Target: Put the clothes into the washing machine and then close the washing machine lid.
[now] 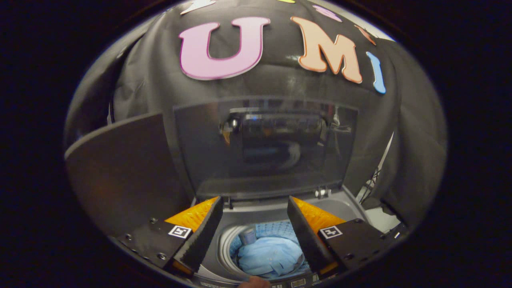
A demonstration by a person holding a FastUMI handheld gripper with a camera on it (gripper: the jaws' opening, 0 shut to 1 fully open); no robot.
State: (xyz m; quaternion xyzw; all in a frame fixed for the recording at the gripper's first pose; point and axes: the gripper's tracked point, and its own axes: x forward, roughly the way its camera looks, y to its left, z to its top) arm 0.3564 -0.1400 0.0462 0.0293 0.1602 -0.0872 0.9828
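Gripper (254,208) fingers spread wide, empty; below, crumpled light-blue cloth (270,256) inside grey top-loading washing machine (340,208); dark glass lid (266,148) upright, centre frame.

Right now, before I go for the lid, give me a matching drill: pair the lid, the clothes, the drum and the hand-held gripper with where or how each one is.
Things:
1. lid
2. light blue clothes
3. drum
4. hand-held gripper

States:
A. lying inside the drum
B. fingers apart, holding nothing
C. raised upright behind the opening
D. below and between the fingers

Pairs: 1-C, 2-A, 3-D, 4-B
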